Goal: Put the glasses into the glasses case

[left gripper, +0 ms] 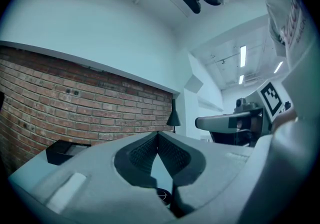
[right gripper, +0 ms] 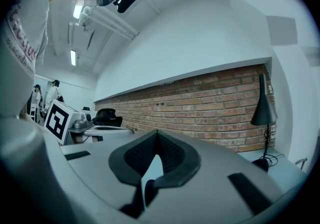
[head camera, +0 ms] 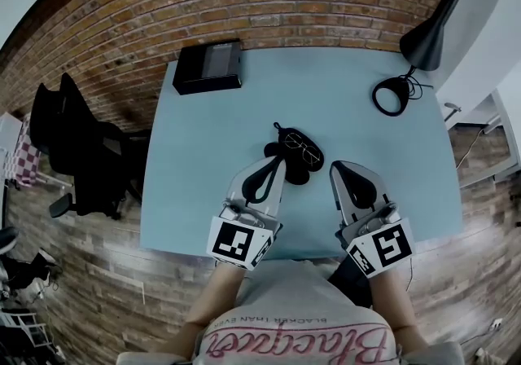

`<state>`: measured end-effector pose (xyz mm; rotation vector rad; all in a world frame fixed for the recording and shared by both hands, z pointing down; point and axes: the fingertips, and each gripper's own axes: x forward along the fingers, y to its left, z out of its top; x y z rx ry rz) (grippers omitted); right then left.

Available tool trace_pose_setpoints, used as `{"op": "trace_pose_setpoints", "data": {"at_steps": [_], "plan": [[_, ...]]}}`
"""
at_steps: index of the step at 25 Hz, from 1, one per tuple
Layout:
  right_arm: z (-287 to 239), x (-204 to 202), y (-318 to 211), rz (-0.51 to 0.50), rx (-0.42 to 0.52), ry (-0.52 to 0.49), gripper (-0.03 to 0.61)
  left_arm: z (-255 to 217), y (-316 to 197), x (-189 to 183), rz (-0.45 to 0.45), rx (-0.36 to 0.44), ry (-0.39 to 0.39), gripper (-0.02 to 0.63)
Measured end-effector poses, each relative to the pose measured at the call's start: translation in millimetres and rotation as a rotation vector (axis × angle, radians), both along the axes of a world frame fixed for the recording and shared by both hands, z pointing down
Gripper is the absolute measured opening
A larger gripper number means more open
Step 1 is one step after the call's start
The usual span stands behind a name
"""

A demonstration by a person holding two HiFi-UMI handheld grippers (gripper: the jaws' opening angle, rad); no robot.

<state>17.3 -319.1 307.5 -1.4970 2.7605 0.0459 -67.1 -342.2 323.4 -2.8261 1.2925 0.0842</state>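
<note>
Currently, your left claw [head camera: 273, 163] and right claw [head camera: 346, 172] are both closed, empty; the glasses [head camera: 303, 147] lie on the black glasses case [head camera: 295, 173], mid-table [head camera: 342, 94]. Likely light and fragile: pinch the bridge, not the lenses.

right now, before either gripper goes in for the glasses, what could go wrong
1. The left gripper and right gripper both have their jaws together and hold nothing. Going in like that would likely shove the glasses rather than grip them.
2. The glasses lie on the black case, so a pinch may catch the case too.
3. The frame looks thin and could bend under a hard squeeze.
</note>
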Motion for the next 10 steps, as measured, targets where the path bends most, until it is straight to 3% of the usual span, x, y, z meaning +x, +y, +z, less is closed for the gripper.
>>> {"op": "trace_pose_setpoints", "data": {"at_steps": [10], "plan": [[2.4, -6.7, 1.9, -0.002, -0.005, 0.01, 0.009, -4.0, 1.3, -1.6, 0.007, 0.009, 0.004, 0.003]]}}
